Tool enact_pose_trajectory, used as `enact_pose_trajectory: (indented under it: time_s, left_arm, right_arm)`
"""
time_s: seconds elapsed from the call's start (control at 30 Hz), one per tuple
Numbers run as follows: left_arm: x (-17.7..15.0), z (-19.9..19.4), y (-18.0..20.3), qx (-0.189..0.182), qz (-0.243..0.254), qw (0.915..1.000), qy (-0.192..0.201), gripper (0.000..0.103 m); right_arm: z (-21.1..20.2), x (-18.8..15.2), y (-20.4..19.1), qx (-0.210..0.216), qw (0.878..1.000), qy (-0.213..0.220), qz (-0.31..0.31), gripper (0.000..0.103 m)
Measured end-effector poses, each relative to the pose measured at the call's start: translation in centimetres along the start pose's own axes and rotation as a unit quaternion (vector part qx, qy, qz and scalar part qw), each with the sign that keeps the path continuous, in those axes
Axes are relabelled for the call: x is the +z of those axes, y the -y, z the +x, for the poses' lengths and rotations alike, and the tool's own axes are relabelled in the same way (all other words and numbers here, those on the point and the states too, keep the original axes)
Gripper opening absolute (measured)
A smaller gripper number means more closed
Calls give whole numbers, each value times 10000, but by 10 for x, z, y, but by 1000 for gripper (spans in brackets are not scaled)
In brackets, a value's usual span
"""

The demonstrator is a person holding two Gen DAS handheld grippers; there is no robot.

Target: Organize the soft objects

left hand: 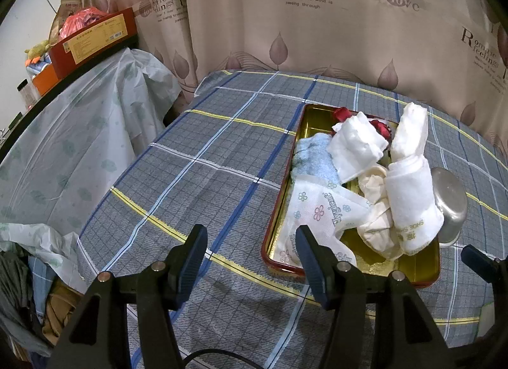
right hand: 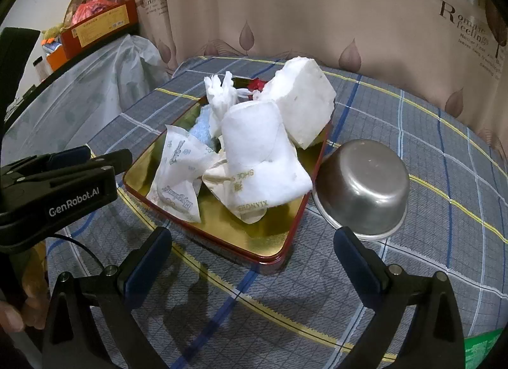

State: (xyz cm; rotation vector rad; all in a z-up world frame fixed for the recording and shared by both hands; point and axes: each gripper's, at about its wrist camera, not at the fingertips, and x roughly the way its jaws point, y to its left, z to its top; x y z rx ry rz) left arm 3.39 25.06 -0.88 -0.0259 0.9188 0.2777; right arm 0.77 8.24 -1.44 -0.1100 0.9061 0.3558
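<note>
A red tin tray with a gold inside (left hand: pixel 419 270) (right hand: pixel 270 235) sits on the plaid tablecloth. It holds a pile of soft things: white shoe-cloth rolls (left hand: pixel 409 197) (right hand: pixel 260 159), a printed wipe packet (left hand: pixel 317 210) (right hand: pixel 177 172), a blue towel (left hand: pixel 317 159) (right hand: pixel 201 129), a cream drawstring bag (left hand: pixel 374 210) and something red (left hand: pixel 343 112) at the far end. My left gripper (left hand: pixel 250 242) is open and empty over the cloth at the tray's near-left corner. My right gripper (right hand: pixel 254 251) is open and empty just in front of the tray.
An upturned steel bowl (right hand: pixel 362 188) (left hand: pixel 451 204) stands right of the tray. A plastic-covered surface (left hand: pixel 73 134) with a red box (left hand: pixel 92 40) lies to the left. A curtain (left hand: pixel 317 20) hangs behind the table. The left gripper body (right hand: pixel 57 185) shows at left in the right wrist view.
</note>
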Motion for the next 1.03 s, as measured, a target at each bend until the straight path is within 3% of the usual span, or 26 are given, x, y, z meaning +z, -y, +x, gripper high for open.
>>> enact_pose_trajectory:
  time_s: [1.03]
  left_arm:
    - [-2, -3, 0, -11, 35, 10000, 73, 59]
  right_arm:
    - [0, 0, -3, 8, 10000, -16, -3, 101]
